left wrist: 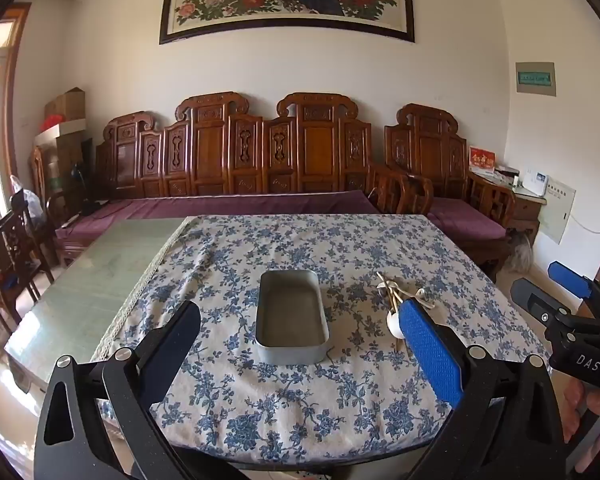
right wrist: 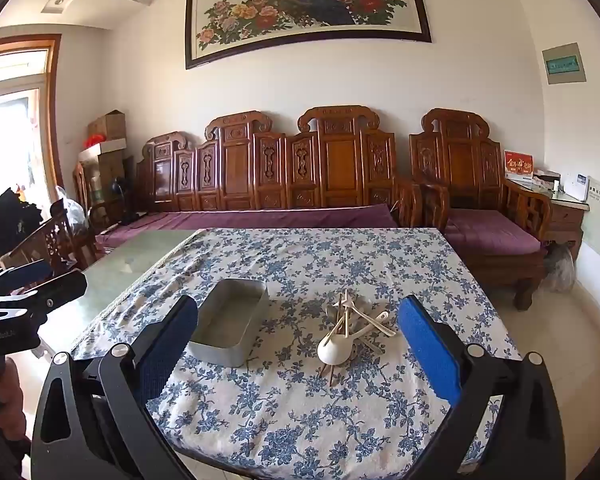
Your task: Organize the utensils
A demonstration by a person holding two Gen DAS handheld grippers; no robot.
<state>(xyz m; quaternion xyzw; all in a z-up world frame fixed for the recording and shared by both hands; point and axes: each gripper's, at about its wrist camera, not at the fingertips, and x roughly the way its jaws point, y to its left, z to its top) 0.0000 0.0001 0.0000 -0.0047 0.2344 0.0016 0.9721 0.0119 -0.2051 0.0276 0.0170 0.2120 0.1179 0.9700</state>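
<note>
While both tools hang above the floral cotton tablecloth (right wrist: pixel 300 420), we log: rounded-rectangle metal tin (right wrist: pixel 230 322), matte, mid-table | pile of pale utensils (right wrist: pixel 350 330) just right of it, apart | left gripper (left wrist: pixel 300 344) released | right gripper (right wrist: pixel 296 344) released.

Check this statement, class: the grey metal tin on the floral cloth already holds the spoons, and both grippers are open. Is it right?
Not quite. The tin is empty; the spoons lie piled on the cloth beside it, as the right wrist view shows. Both the left gripper and right gripper are open.
</note>
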